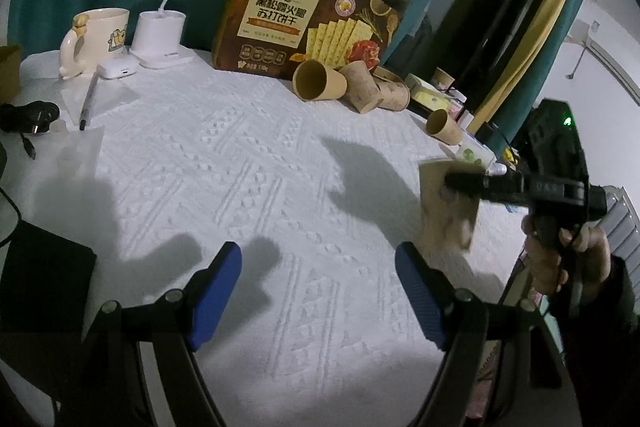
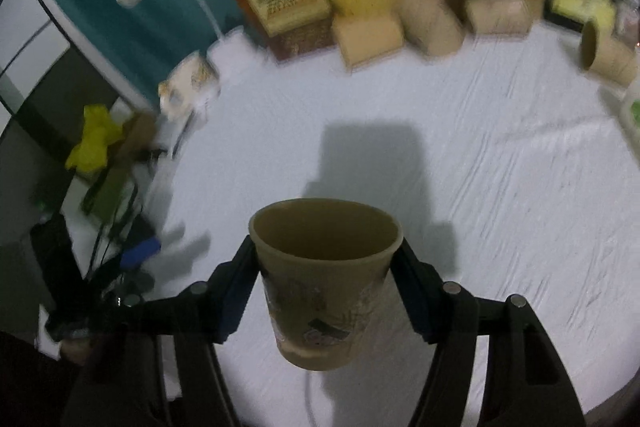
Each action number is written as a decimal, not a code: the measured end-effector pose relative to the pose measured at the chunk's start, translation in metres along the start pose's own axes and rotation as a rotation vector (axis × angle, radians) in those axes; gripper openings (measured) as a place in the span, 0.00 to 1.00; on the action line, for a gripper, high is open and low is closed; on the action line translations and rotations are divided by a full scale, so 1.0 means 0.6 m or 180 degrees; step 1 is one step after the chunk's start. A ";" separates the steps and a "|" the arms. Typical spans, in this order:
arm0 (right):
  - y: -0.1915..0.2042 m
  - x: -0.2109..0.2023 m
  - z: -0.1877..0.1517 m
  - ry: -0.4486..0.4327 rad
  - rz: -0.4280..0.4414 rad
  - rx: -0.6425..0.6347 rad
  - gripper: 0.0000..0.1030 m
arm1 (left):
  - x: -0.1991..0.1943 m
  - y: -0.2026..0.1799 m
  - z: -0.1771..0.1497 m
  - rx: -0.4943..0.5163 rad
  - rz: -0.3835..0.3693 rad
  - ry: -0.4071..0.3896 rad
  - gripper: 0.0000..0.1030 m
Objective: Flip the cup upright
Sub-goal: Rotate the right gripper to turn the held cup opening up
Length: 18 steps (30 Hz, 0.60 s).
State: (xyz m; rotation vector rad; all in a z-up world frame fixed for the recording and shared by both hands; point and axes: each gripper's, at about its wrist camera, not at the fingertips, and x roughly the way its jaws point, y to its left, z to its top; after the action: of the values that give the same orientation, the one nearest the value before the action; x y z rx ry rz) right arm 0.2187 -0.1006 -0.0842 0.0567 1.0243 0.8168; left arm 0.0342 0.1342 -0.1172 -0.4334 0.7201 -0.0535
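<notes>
**Paper cup gripped above the cloth, mouth up**

The right gripper [image 2: 326, 279] is clamped on the paper cup [image 2: 324, 279], rim uppermost, above the white tablecloth [image 2: 500, 187]. Its base sits low between the fingers, and the printed pattern is smeared. In the left wrist view that cup [image 1: 448, 205] is a blur. The left gripper [image 1: 318, 291] hangs spread apart, holding nothing. Background boxes are streaked; the cracker box [image 1: 308, 23] reads clearly only from the left.
</notes>
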 end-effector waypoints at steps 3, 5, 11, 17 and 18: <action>-0.004 -0.004 -0.008 -0.0371 -0.0169 -0.0002 0.61 | 0.005 -0.012 -0.002 0.0048 0.0003 0.0046 0.77; -0.004 -0.004 -0.019 -0.0546 -0.0382 -0.0065 0.61 | 0.007 -0.019 -0.001 0.0074 0.0014 0.0075 0.77; 0.011 -0.006 -0.057 -0.0901 -0.0678 -0.0328 0.61 | 0.017 -0.028 0.004 0.0084 0.0050 0.0106 0.77; 0.037 -0.010 -0.090 -0.1049 -0.0897 -0.0687 0.61 | 0.025 -0.039 0.002 0.0074 -0.0001 0.0126 0.77; 0.039 -0.011 -0.094 -0.1062 -0.0909 -0.0706 0.61 | 0.027 -0.041 0.000 0.0083 -0.0007 0.0141 0.77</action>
State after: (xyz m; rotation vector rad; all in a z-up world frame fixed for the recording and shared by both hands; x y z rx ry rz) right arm 0.1599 -0.1060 -0.1006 -0.1363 0.6055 0.6286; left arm 0.0489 0.1086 -0.1170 -0.4090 0.7619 -0.0747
